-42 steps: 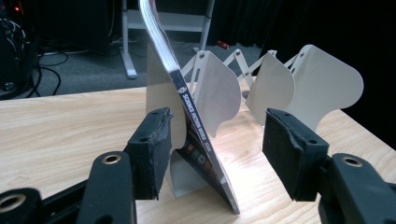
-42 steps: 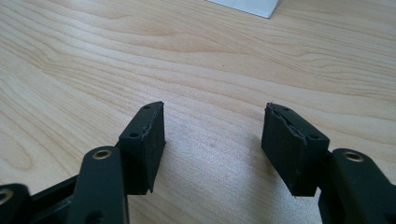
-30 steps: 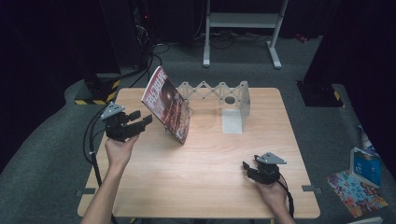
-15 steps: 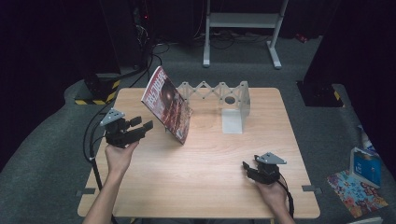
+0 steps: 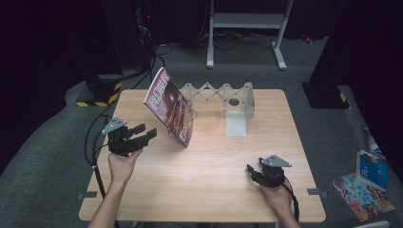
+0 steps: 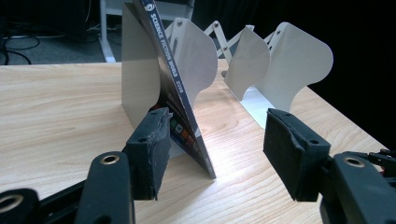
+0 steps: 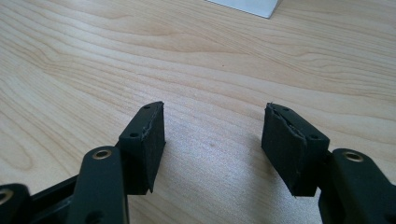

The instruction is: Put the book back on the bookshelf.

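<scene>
2 grippers wide apart-jawed, left gripper (image 5: 142,134) near leaning magazine (image 5: 169,107), right gripper (image 5: 255,174) low.

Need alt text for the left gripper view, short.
The left gripper, jaws open, faces a magazine that leans tilted against a white expanding file rack on a wooden table. Its spine reads "Science Fiction World".

Wooden table (image 5: 204,180) bears a leaning magazine (image 5: 169,106) and white rack (image 5: 228,102)
</scene>
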`<act>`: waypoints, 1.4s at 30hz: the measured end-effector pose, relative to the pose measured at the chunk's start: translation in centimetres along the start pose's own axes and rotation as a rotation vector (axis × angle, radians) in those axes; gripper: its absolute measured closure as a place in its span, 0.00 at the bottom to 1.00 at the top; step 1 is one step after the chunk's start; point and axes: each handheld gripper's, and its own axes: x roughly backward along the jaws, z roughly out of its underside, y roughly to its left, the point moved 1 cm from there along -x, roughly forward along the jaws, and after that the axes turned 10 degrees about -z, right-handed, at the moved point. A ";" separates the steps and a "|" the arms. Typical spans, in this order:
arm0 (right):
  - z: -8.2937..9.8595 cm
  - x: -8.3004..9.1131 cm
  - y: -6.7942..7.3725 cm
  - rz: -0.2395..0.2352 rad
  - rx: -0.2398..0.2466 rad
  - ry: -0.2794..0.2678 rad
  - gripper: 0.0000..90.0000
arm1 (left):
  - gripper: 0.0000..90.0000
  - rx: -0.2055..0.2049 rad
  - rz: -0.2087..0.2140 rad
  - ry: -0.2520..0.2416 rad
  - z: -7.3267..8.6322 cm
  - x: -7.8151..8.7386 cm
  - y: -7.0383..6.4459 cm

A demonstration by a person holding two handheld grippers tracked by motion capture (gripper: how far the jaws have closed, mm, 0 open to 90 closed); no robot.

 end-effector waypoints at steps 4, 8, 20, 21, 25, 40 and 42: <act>0.0 0.0 0.0 0.000 0.000 0.000 0.44 | 0.46 0.002 0.002 0.004 0.3 0.1 0.0; 0.0 0.0 0.0 0.000 0.000 0.000 0.44 | 0.46 0.006 0.003 0.006 0.6 0.1 0.1; 0.0 0.0 0.0 0.000 0.000 0.000 0.44 | 0.46 0.014 0.000 0.018 1.6 -0.1 0.3; 0.0 0.0 0.0 0.000 0.000 0.000 0.44 | 0.46 0.012 -0.001 0.019 1.6 -0.1 0.3; 0.0 0.0 0.0 0.000 0.000 0.000 0.44 | 0.46 0.008 0.001 0.025 1.9 -0.2 0.2; 0.0 0.0 0.0 0.001 0.000 0.000 0.44 | 0.46 0.022 0.016 0.047 3.4 -0.9 0.0; 0.0 0.0 0.0 0.001 0.000 0.000 0.44 | 0.46 0.021 0.014 0.048 3.5 -0.9 0.0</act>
